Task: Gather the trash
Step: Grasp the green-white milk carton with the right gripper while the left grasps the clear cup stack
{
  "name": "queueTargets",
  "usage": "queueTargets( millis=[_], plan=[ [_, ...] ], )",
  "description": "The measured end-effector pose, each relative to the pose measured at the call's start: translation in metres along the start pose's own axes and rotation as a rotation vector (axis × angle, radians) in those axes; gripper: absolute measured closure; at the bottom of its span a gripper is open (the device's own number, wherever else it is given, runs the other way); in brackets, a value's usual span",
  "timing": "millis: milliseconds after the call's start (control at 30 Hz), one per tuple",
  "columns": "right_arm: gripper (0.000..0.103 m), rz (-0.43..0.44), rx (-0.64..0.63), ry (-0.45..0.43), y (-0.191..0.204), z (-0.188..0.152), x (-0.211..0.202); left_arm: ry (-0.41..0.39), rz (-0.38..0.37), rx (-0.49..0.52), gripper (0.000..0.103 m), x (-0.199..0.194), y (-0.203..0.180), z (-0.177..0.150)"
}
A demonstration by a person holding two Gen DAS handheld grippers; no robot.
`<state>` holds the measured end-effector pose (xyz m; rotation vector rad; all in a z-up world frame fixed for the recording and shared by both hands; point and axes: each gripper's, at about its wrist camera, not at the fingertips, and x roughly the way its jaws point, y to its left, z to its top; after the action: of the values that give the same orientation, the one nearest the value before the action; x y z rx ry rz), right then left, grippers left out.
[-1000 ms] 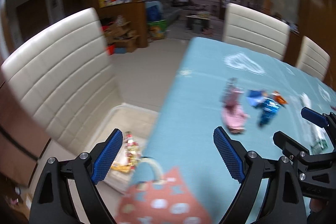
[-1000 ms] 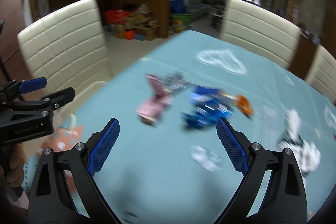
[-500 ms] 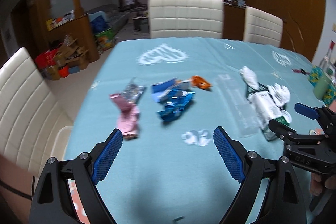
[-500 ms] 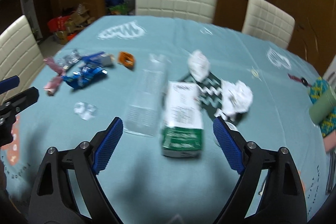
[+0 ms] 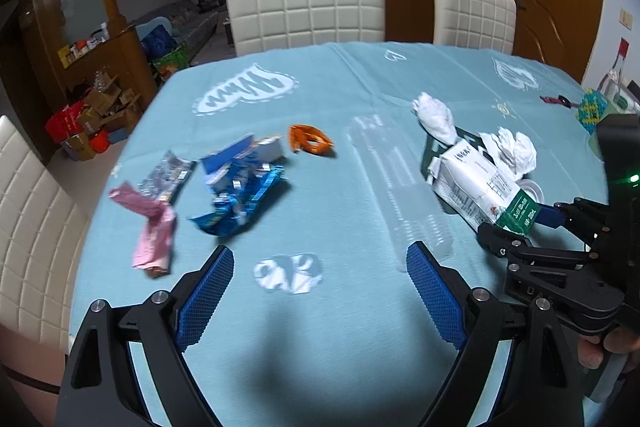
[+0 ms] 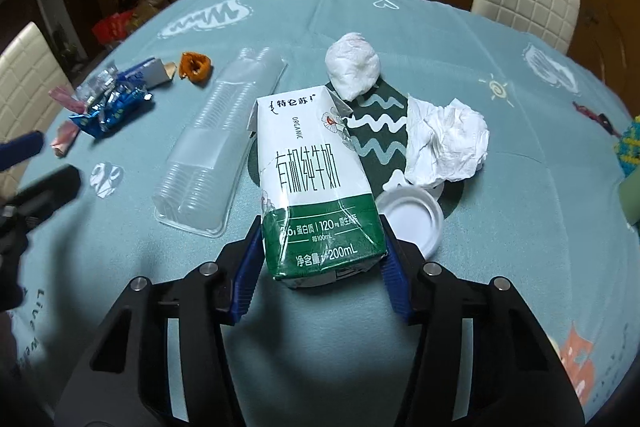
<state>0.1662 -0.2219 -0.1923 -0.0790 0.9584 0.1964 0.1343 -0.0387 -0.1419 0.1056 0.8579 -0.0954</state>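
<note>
Left gripper (image 5: 320, 301): matte black angular plastic frame, silver round screw heads on each linkage arm, fingers (image 5: 206, 293) faced with blue diamond-textured pads. Right gripper (image 6: 318, 269): identical black frame, silver screws, blue pads. Its black body shows a green indicator light at right of the left-wrist view. Bare skin visible lower right.

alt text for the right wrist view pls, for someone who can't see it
The right tongs close around the green end of a white-and-green milk carton lying on a teal tablecloth. A clear plastic tray lies to its left, crumpled tissues and a white lid to its right, and snack wrappers at far left.
</note>
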Motion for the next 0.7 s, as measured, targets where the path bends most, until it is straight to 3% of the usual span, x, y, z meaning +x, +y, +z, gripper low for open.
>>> queueTargets(
  millis=[300, 500, 533, 600, 700],
  plan=[
    [0.049, 0.007, 0.04, -0.036, -0.037, -0.004, -0.012, 0.041, -0.055, 0.087, 0.017, 0.035, -0.057, 0.011],
    [0.048, 0.02, 0.065, -0.039, -0.053, -0.005, -0.012, 0.081, -0.034, 0.101, 0.017, 0.059, -0.073, 0.016],
    [0.048, 0.023, 0.067, -0.037, -0.053, -0.005, -0.011, 0.095, -0.04, 0.091, 0.019, 0.063, -0.071, 0.016],
    [0.048, 0.029, 0.071, -0.033, -0.052, -0.005, -0.008, 0.132, -0.065, 0.073, 0.037, 0.071, -0.068, 0.016],
    [0.048, 0.036, 0.072, -0.029, -0.049, -0.004, -0.005, 0.12, -0.087, 0.087, 0.054, 0.07, -0.069, 0.018]
  ],
)
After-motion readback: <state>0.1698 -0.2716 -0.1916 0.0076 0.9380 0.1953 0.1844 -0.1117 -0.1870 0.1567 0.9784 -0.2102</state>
